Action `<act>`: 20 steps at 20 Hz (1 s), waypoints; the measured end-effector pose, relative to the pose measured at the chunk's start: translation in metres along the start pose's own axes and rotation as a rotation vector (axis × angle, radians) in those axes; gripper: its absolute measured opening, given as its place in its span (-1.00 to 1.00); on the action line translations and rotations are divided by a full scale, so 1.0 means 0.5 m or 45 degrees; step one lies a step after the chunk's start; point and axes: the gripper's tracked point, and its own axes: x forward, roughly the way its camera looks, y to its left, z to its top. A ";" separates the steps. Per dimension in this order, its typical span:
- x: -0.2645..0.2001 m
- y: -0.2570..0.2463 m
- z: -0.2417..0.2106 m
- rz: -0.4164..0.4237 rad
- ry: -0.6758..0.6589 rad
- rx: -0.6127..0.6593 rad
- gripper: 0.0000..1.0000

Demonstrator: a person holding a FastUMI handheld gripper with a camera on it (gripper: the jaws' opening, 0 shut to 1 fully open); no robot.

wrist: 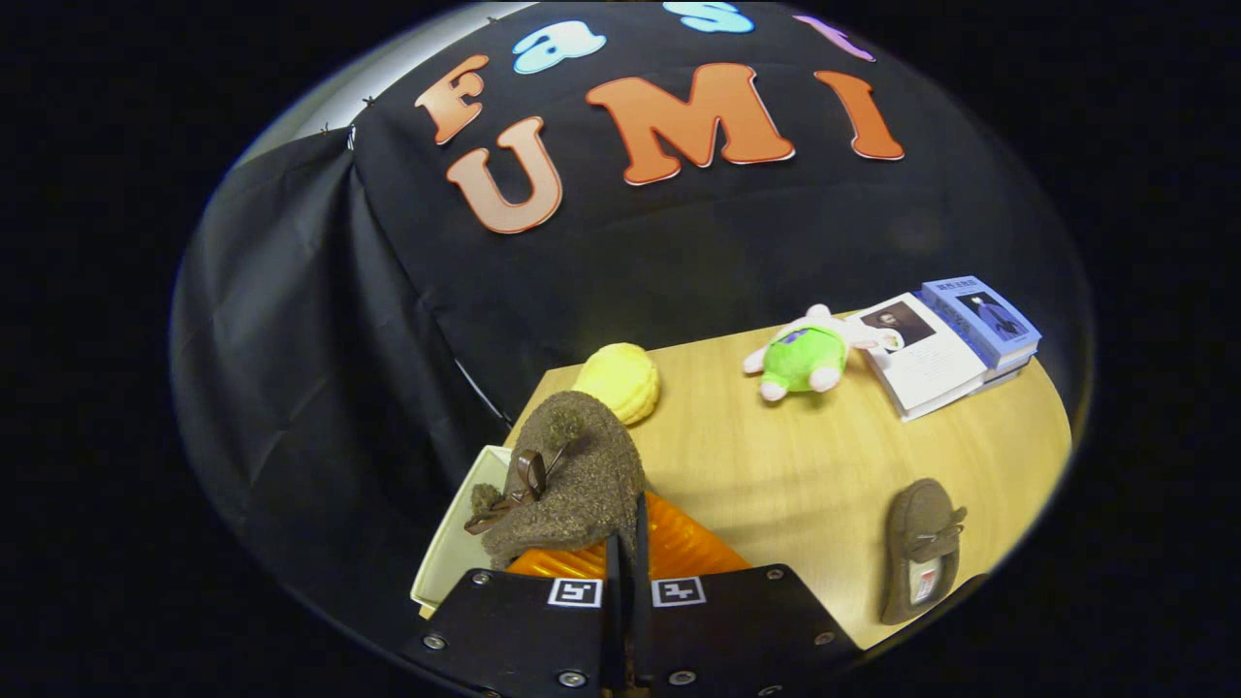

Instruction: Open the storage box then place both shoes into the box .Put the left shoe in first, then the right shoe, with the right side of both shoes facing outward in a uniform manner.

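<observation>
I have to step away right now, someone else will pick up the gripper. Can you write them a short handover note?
Gripper: fingers closed together on the edge of one brown shoe, which it holds over the storage box, just ahead of the fingers.
Box: open, orange inside, at the table's near corner.
Second shoe: lying on the table, off to the right, untouched.
Done: box opened, first shoe picked up.
Left: set this shoe in, then fetch and place the second one facing the same way.
</observation>
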 end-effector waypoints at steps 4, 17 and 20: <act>0.028 0.084 -0.020 0.038 0.065 -0.015 -0.91; 0.168 0.162 -0.134 -0.074 0.289 0.012 -0.80; 0.176 0.179 -0.170 -0.050 0.382 -0.016 -0.45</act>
